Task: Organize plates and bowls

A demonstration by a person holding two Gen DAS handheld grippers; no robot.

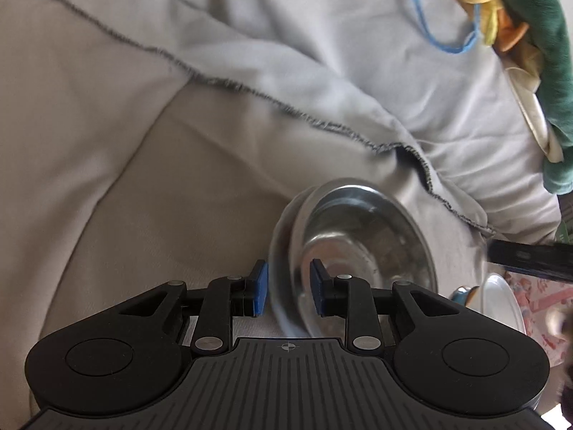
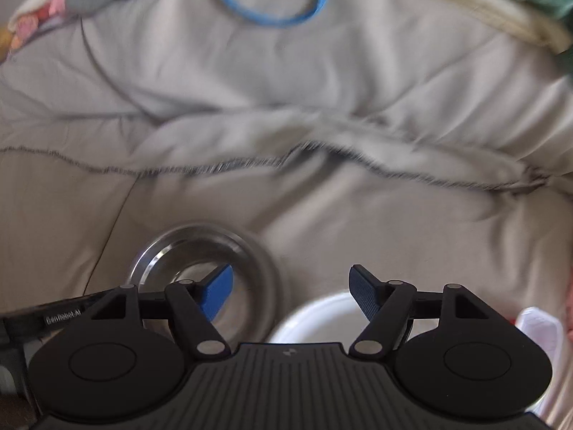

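bed blanket (image 2: 322,215) | on it: steel bowl (image 2: 200,251), white bowl (image 2: 315,319), blue band (image 2: 268,18)

Shiny silver steel bowl (image 1: 361,247), plain white bowl (image 2: 315,322), beige and pale grey blanket (image 1: 143,143) with dark grey stitched edging, bright blue cord loop (image 2: 268,10), green, yellow and orange cloth (image 1: 530,36), blue gripper pads (image 1: 259,288) on black arms.

1. A rumpled beige-grey blanket (image 1: 107,143) with a dark stitched hem (image 1: 250,89) covers the surface.
2. A blue elastic loop (image 2: 268,18) lies on it.
3. A green plush toy (image 1: 537,36) rests at the far edge.
4. Soft daylight falls across the folds.
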